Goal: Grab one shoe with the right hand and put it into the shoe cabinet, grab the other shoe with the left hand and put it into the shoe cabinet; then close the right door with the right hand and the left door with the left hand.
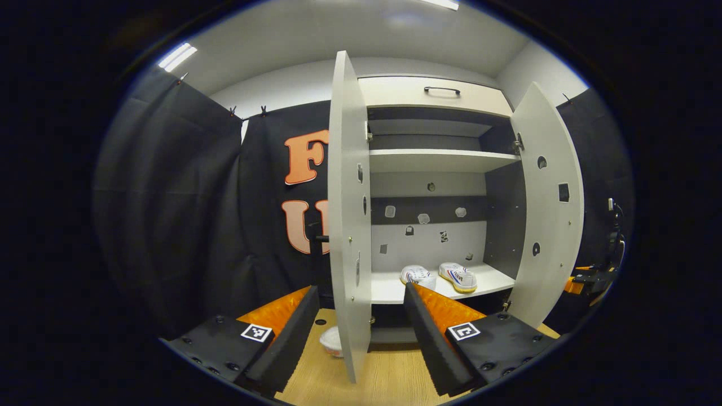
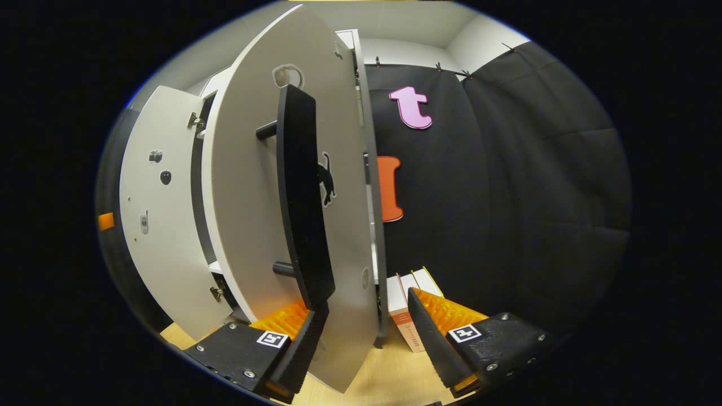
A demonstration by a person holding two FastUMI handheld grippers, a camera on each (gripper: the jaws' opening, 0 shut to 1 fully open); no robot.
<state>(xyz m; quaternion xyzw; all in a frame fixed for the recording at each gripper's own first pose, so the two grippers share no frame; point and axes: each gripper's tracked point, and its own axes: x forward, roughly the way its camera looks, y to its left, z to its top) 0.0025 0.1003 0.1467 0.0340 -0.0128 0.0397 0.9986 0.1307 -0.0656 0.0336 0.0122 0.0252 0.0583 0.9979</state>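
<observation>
Straddling: the left gripper [image 1: 359, 316] is sitting wide open with the left door's [image 1: 348, 225] edge standing between its fingers, neither one touching it.
Shoes: two shoes [image 1: 440, 276] are lying side by side on the cabinet's bottom shelf [image 1: 491, 279] — beyond the left gripper, inside the open shoe cabinet [image 1: 434, 93].
Right gripper [image 2: 361, 330]: it is gaping open around the lower edge of the right door [image 2: 248, 186] — gripping nothing, just below the door's handle [image 2: 302, 197].
Beside the cabinet: a box [image 2: 401, 316] is standing on the floor.
</observation>
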